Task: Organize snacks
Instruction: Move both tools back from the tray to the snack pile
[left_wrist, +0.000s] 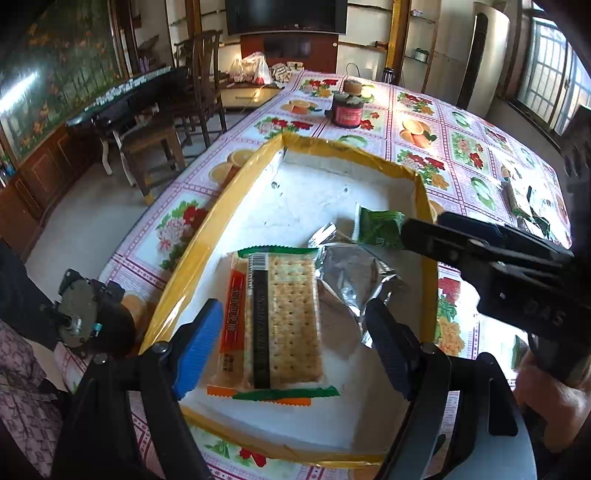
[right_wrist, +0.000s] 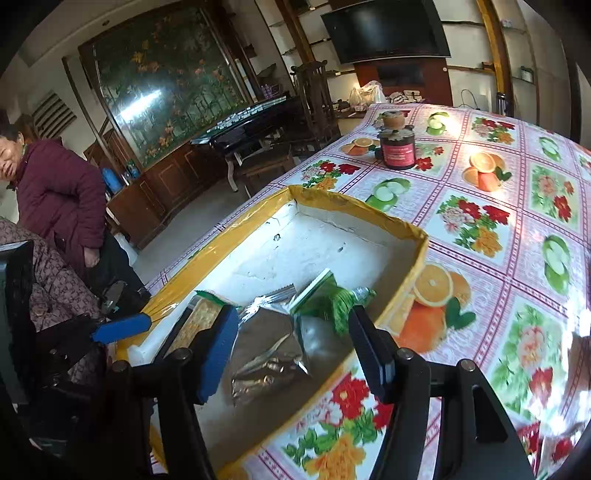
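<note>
In the left wrist view, the left tool fills the lower middle of the frame, its jaws spread wide and holding nothing, straddling a cracker packet that lies flat on the white floor of the tray. The tray's yellow taped rim runs from lower left up to the top centre, and the upper half of its floor is bare. Just right of the crackers lies a silver foil packet, touching a green packet above it. From the right edge the right tool reaches in, its tip at the green packet; whether it grips is not clear here. Another green packet lies on the flowered surface at far right, and a dark jar stands near the top centre.

In the right wrist view, the right tool's jaws stand wide apart, nothing between them, above the foil and green packets at the tray's right rim.
</note>
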